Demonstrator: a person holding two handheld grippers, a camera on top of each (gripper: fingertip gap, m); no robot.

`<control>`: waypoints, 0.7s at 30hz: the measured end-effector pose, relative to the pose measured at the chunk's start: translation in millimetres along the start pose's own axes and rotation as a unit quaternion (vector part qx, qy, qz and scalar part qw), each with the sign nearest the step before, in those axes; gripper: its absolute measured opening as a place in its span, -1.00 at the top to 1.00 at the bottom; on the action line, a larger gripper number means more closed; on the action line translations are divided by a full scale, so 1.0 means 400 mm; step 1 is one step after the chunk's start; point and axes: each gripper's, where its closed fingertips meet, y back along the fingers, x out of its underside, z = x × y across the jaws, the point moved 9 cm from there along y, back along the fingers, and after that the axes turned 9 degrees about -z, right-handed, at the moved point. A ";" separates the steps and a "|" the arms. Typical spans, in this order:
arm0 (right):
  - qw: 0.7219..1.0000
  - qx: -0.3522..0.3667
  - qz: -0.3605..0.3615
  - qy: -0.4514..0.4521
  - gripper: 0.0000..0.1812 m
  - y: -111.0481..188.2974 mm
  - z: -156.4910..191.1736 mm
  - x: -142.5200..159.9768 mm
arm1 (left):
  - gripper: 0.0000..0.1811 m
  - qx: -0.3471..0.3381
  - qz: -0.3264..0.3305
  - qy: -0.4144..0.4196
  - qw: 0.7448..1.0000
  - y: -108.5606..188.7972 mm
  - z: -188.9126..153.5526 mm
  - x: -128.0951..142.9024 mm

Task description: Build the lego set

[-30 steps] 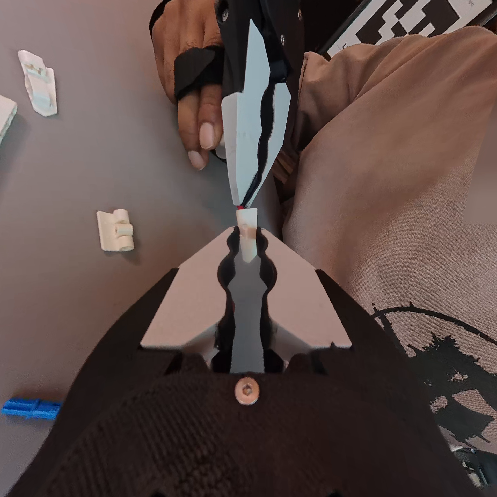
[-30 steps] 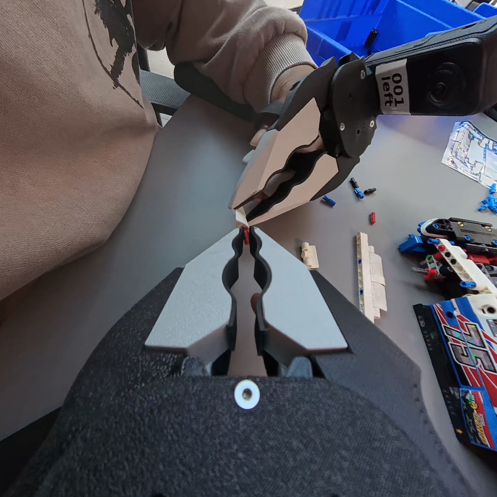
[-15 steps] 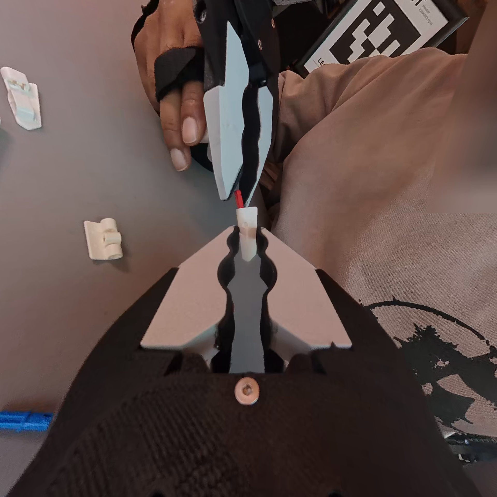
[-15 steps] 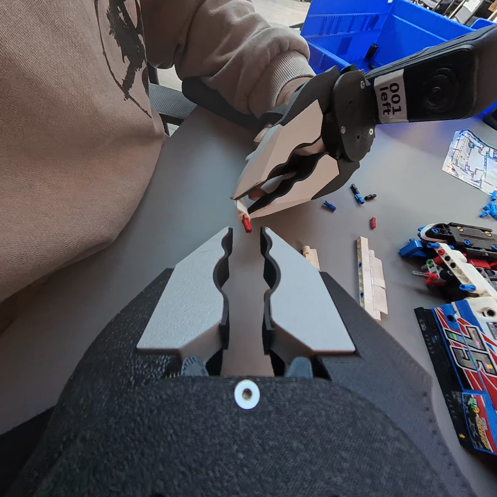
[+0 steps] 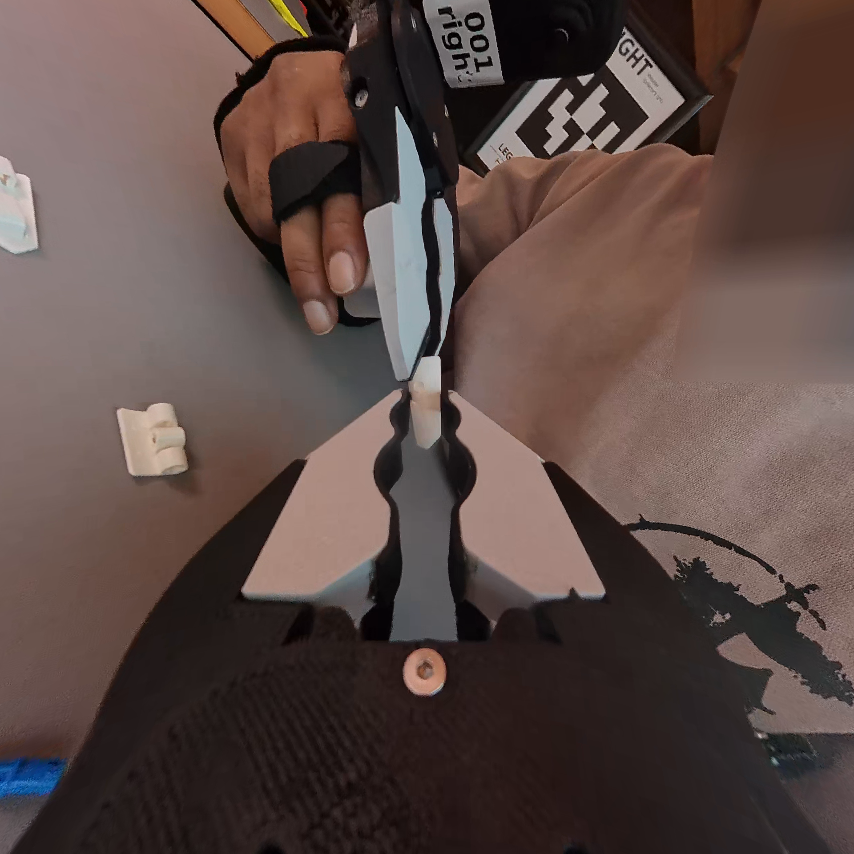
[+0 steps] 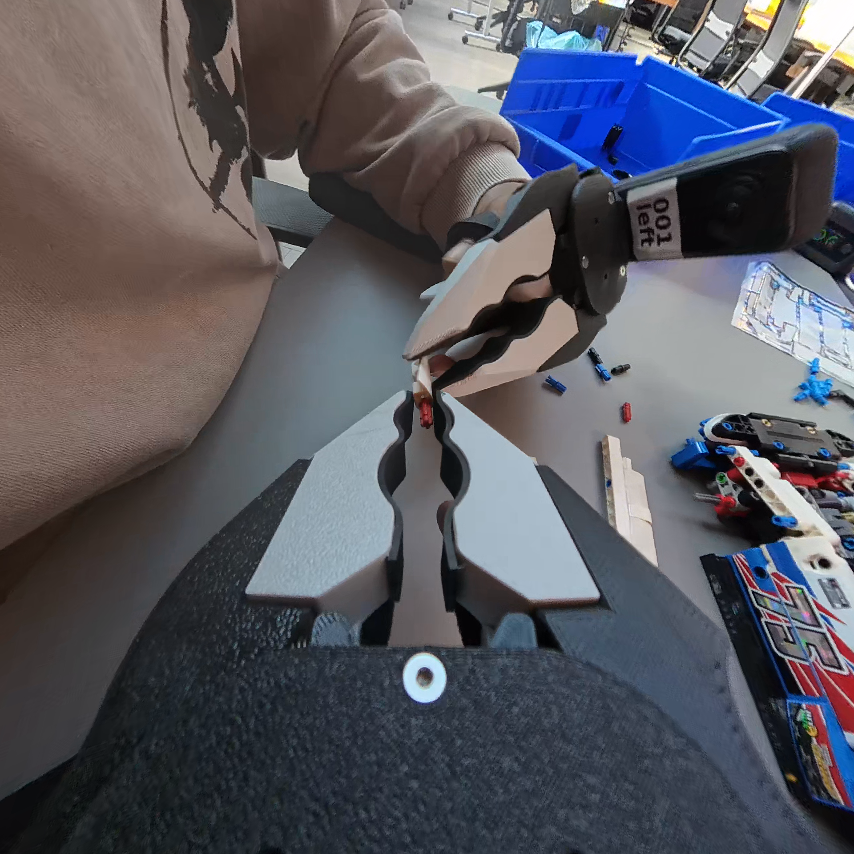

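My left gripper is shut on a small white lego piece and holds it above the grey table near the person's torso. A red pin sticks out of that piece. My right gripper meets it tip to tip, with its jaws closed in on the red pin. In the left wrist view the right gripper comes down from above and touches the white piece, hiding the pin. The left gripper shows in the right wrist view, coming in from the upper right.
A white clip piece, another white part and a blue part lie to the left. A white beam assembly, the part-built car, a printed panel, loose pins, a sheet and blue bins are to the right. Both grippers' tips are close together, under 4 cm apart.
The right gripper held the red pin, opened and drew back a little, and has now closed on the pin again against the white piece. The left gripper kept its hold.
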 end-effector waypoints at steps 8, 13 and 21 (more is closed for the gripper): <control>0.991 0.032 0.012 -0.126 0.94 0.010 -0.049 0.022 | 0.84 -0.178 0.023 -0.206 0.962 -0.008 -0.025 -0.009; 0.987 0.036 -0.008 -0.154 0.94 0.016 -0.059 0.019 | 0.93 -0.218 0.030 -0.262 0.940 -0.013 -0.032 -0.012; 0.991 0.047 -0.033 -0.122 0.93 0.046 -0.067 0.015 | 0.94 -0.183 -0.001 -0.178 0.967 0.009 -0.019 -0.013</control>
